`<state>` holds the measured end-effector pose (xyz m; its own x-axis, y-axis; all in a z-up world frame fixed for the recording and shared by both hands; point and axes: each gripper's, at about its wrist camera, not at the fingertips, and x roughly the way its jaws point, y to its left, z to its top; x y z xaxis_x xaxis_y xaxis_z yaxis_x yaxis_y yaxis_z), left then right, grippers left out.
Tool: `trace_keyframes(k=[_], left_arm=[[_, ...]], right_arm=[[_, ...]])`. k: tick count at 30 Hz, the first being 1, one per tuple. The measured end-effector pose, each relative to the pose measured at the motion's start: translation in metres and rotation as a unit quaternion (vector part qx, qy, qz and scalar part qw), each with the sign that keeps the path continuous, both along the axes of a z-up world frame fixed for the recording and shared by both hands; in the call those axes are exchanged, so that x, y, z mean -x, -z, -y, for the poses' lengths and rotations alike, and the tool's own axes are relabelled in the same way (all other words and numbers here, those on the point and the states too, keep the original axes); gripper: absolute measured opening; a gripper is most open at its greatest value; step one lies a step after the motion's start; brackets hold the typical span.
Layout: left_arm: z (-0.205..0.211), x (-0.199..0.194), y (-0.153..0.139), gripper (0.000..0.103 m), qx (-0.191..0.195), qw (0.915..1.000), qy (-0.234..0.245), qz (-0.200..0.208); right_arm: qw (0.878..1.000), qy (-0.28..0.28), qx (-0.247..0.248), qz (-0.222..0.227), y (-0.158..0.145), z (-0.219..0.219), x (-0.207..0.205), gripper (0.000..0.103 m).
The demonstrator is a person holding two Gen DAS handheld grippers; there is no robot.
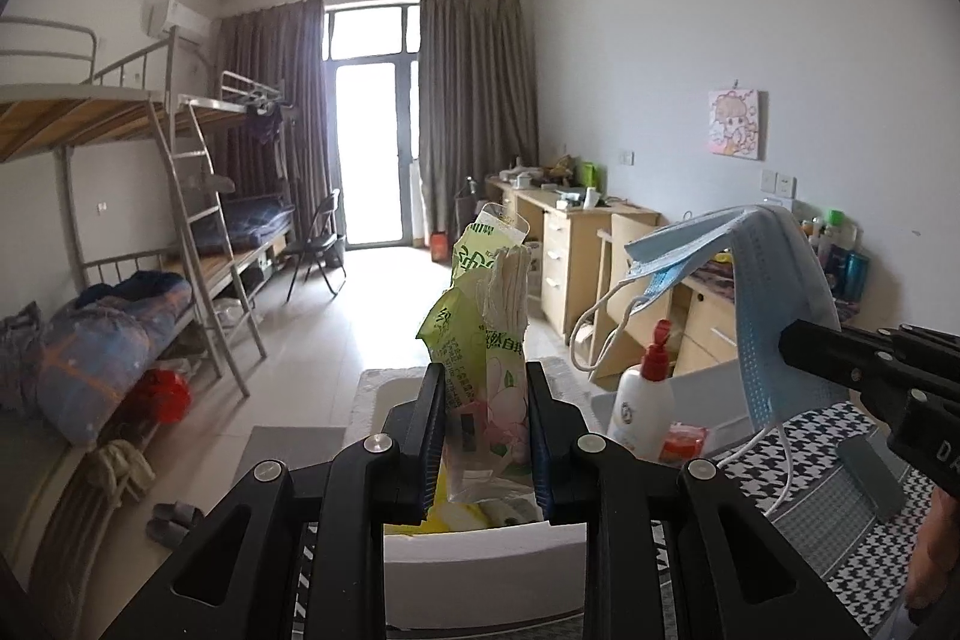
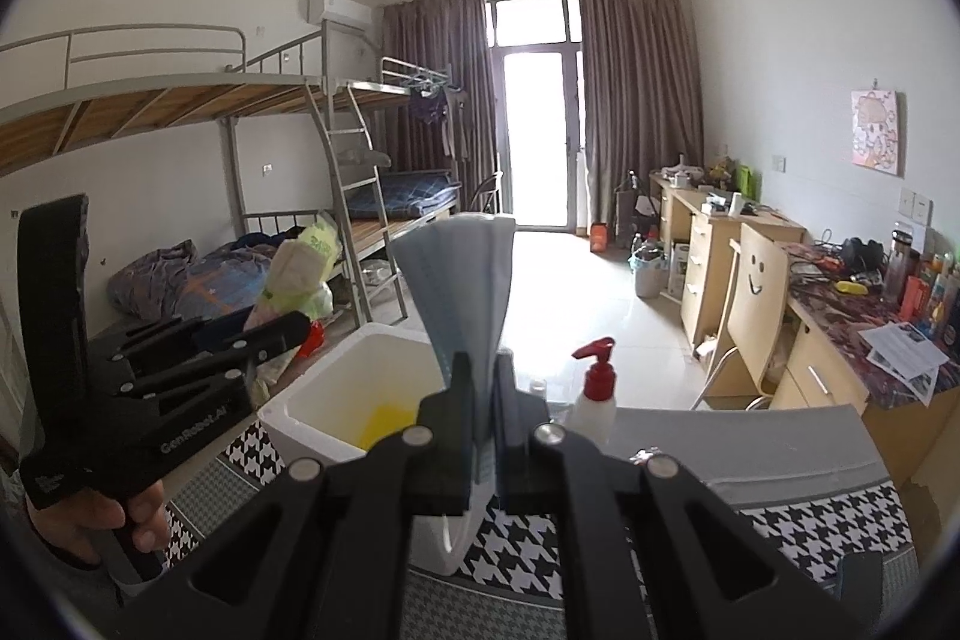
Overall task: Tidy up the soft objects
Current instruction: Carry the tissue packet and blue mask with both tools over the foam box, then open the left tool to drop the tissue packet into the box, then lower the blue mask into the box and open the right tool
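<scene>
My left gripper [image 1: 485, 388] is shut on a clear and green plastic packet of white cotton gloves [image 1: 480, 304] and holds it upright above the white foam box [image 1: 480, 568]. The packet also shows in the right wrist view [image 2: 300, 268], with the left gripper [image 2: 288, 328] at the left. My right gripper [image 2: 483, 370] is shut on a stack of blue face masks [image 2: 465, 280], held upright over the table beside the foam box [image 2: 336, 382]. In the left wrist view the masks [image 1: 756, 292] hang from the right gripper [image 1: 786, 346]. Something yellow [image 2: 384, 421] lies inside the box.
A white pump bottle with a red top [image 2: 594, 394] stands on the houndstooth tablecloth [image 2: 516, 562] right of the box, with a small red packet [image 1: 684, 442] beside it. Bunk beds [image 2: 240, 160] line the left wall, desks [image 2: 720, 232] and a chair the right.
</scene>
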<state>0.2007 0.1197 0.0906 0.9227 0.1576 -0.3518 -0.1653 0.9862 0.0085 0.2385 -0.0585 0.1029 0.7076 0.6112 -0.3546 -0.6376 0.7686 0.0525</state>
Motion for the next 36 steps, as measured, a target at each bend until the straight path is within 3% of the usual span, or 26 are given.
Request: trace_keyframes(k=[21,23,27,34,36], left_arm=[[-0.028,-0.041,0.029,0.026,0.020,0.9976,-0.018,-0.063],[-0.031,-0.047,0.034,0.031,0.024,0.9969,-0.012,-0.073],[-0.037,-0.047,0.041,0.075,0.024,0.9961,-0.010,-0.084],[-0.051,-0.026,0.026,0.098,0.032,0.9974,-0.044,-0.048],[-0.052,-0.021,0.024,0.101,0.031,0.9975,-0.050,-0.040]], right_arm=[[0.999,-0.033,0.018,-0.003,0.002,-0.039,-0.016,0.008],[0.999,-0.034,0.020,-0.003,0.003,-0.041,-0.018,0.008],[0.999,-0.031,0.020,-0.006,0.004,-0.044,-0.021,0.008],[0.999,-0.030,0.020,-0.008,0.004,-0.049,-0.024,0.008],[0.999,-0.031,0.019,-0.008,0.004,-0.051,-0.025,0.008]])
